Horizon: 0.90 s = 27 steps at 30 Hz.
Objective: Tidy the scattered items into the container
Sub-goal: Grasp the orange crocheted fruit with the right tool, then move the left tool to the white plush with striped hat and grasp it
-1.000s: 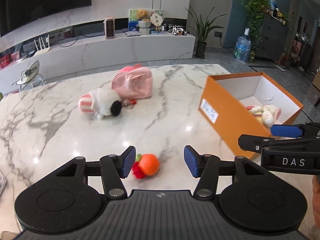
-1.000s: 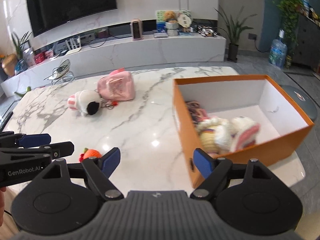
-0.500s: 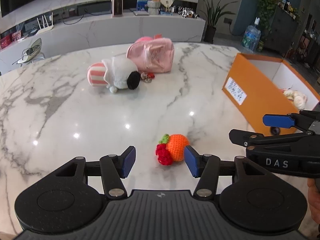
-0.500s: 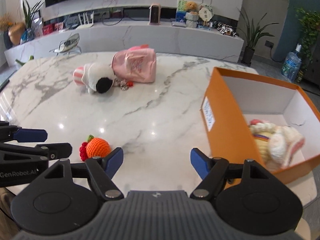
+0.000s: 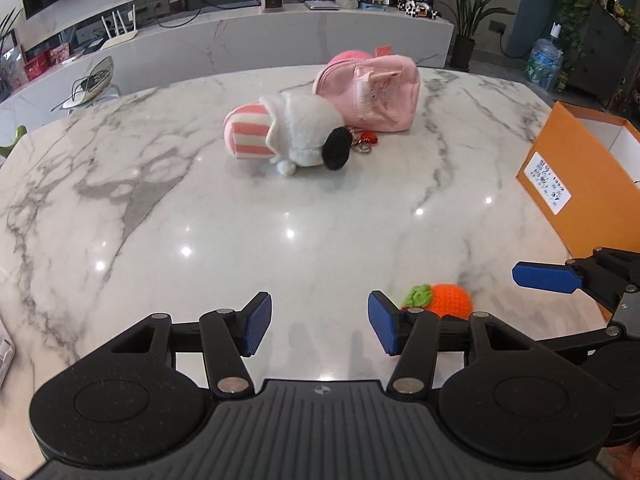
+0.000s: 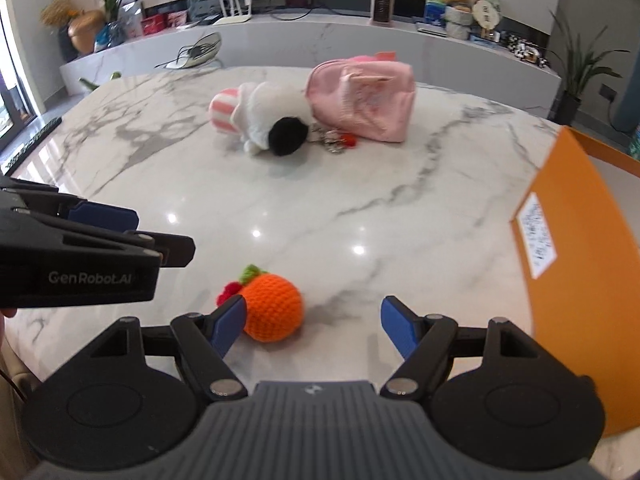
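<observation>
A crocheted orange fruit (image 6: 272, 307) with a green leaf and red bits lies on the marble table (image 6: 360, 208), close to its near edge. My right gripper (image 6: 312, 326) is open; its left finger sits against the fruit's left side and the right finger stands well apart. My left gripper (image 5: 319, 323) is open over bare marble, with the fruit (image 5: 448, 300) just outside its right finger. Farther back lie a white plush toy (image 5: 298, 134) with a pink striped end and a pink pouch (image 5: 374, 94). The orange box (image 6: 580, 248) stands at the right.
A keyring with red charms (image 5: 365, 142) lies between the plush and the pouch. Behind the table runs a low marble counter (image 5: 240, 36) with a heater, routers and ornaments. Plants and a water bottle stand at the far right.
Both grippers have come down and forward toward the table. The fruit now sits by my right gripper's left finger and has slid outside my left gripper's right finger. The box has shifted toward the right edge.
</observation>
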Each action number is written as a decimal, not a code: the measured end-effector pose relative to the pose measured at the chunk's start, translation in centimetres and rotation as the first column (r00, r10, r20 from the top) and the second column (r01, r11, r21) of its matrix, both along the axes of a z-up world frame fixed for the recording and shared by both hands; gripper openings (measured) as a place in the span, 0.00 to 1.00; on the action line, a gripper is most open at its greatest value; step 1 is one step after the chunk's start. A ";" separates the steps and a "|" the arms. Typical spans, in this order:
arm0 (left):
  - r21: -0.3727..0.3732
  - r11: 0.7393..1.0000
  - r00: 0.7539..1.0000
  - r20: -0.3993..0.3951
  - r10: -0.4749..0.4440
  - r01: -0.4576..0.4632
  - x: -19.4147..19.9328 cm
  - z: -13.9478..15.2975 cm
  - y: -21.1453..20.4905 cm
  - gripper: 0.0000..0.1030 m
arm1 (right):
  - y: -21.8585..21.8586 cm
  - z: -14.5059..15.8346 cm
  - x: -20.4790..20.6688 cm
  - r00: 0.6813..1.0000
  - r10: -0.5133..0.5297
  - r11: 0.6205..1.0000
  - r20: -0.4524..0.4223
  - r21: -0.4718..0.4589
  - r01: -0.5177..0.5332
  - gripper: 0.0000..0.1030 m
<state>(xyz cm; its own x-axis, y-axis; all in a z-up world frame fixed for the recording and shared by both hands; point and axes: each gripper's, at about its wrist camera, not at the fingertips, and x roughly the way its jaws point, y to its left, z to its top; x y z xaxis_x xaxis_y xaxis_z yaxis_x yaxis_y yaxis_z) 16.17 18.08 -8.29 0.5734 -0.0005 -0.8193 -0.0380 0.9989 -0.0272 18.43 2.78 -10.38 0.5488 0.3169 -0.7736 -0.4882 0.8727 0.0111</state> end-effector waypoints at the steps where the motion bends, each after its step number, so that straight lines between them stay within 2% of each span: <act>1: 0.000 1.000 1.000 -0.005 0.001 -0.001 0.1 -0.2 0.1 0.61 | 0.2 -0.1 0.1 1.000 0.005 1.000 -0.003 0.000 -0.005 0.74; 5: -0.005 1.000 1.000 -0.017 0.011 -0.011 0.6 -0.8 0.4 0.60 | 0.9 -0.3 0.7 1.000 0.030 1.000 -0.005 0.002 -0.030 0.72; 8: -0.010 1.000 1.000 -0.022 0.021 -0.022 1.0 -1.1 0.8 0.60 | 1.4 -0.4 0.9 0.999 0.053 0.999 -0.009 0.013 -0.053 0.65; 11: -0.015 1.000 0.999 -0.023 0.025 -0.026 1.4 -1.4 1.1 0.60 | 1.7 -0.8 1.4 0.996 0.073 0.997 -0.043 0.032 -0.072 0.52; 12: -0.015 1.000 0.999 -0.023 0.026 -0.026 1.6 -1.5 1.1 0.61 | 1.9 -1.2 1.5 0.995 0.080 0.996 -0.060 0.030 -0.079 0.43; 19: 0.033 0.999 0.999 0.040 0.013 -0.014 2.9 -1.4 1.5 0.61 | 2.1 -1.3 3.1 0.997 0.065 0.998 -0.051 0.016 -0.065 0.42; 22: 0.057 0.998 0.998 0.062 0.004 -0.008 4.1 -1.3 1.9 0.69 | 1.7 -1.0 5.0 0.999 0.030 1.000 -0.033 0.006 -0.030 0.42; 27: 0.086 0.996 0.992 0.124 -0.024 0.013 6.3 -0.8 2.3 0.75 | 1.3 -0.3 8.3 1.000 -0.017 1.000 0.006 0.009 0.017 0.43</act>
